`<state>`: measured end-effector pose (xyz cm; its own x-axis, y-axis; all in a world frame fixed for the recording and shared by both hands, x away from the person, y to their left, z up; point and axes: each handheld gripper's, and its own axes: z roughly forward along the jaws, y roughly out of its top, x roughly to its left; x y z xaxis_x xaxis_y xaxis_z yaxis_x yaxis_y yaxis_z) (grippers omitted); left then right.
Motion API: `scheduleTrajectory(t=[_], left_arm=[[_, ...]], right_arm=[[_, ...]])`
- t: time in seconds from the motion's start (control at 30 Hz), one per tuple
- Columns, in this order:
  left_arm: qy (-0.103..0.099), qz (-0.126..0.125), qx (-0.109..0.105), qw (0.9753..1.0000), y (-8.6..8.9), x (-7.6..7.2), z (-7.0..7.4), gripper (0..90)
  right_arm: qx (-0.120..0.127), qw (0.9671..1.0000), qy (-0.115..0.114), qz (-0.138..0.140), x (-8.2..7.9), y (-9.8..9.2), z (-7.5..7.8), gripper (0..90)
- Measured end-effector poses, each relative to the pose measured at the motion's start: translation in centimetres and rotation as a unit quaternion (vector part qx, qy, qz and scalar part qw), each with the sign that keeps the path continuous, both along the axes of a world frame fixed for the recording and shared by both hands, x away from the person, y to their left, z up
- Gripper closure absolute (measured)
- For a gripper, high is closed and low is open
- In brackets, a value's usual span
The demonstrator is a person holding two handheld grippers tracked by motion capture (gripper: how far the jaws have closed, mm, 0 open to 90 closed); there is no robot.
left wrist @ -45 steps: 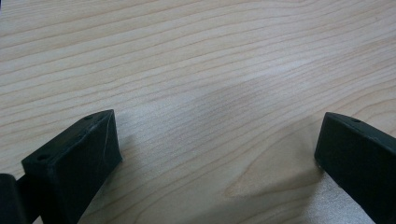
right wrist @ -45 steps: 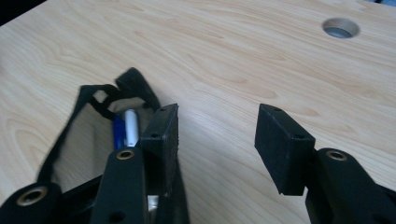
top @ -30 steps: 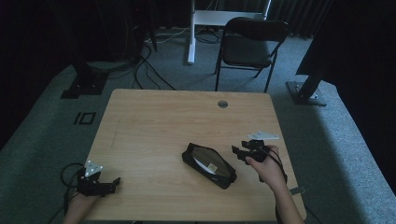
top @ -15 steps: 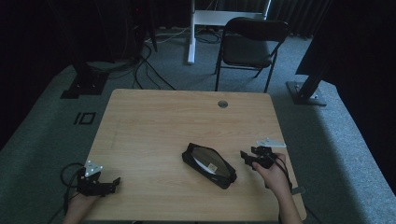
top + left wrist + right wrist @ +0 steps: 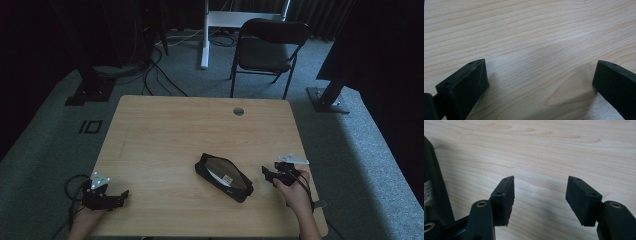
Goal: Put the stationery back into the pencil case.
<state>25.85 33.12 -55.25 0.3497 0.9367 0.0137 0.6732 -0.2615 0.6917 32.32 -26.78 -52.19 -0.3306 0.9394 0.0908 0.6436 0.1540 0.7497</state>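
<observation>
A flat black pouch (image 5: pixel 223 177) with a pale label lies slanted on the wooden worktop (image 5: pixel 175 130), near its 5 o'clock edge. The right gripper (image 5: pixel 266 173) sits just at the pouch's 3 o'clock, jaws parted and empty. The left gripper (image 5: pixel 123 194), at the worktop's 7 o'clock corner, gapes wide, holding nothing.

No words or numbers can be read anywhere. The black pouch (image 5: pixel 223 177) on the wooden table (image 5: pixel 165 135) has a small pale tag (image 5: pixel 228 179) on it, but it is too tiny and blurry to read, and the same tag shows at the edge of the right gripper view as a pale strip (image 5: pixel 427 191) with no clear letters.
</observation>
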Motion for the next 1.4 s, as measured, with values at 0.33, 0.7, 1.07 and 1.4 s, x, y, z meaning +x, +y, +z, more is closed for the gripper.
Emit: scheduleTrajectory(t=[0.33,0.7,1.07,1.4], left_arm=[[0.000,0.000,0.000,1.0000,0.0,0.0,0.0,0.1],[0.000,0.000,0.000,1.0000,0.0,0.0,0.0,0.1],[0.000,0.000,0.000,1.0000,0.0,0.0,0.0,0.1],[0.000,-0.001,0.001,1.0000,0.0,0.0,0.0,0.1]], right_arm=[[-0.003,0.9998,0.013,-0.016,-0.8,-0.9,-1.2,36.8],[-0.012,0.9987,0.007,-0.050,-1.8,-2.2,-2.3,33.7],[-0.038,0.9950,-0.002,-0.093,-3.1,-3.7,-3.1,30.6],[-0.037,0.9929,-0.006,-0.113,-3.4,-4.4,-3.3,28.9]])
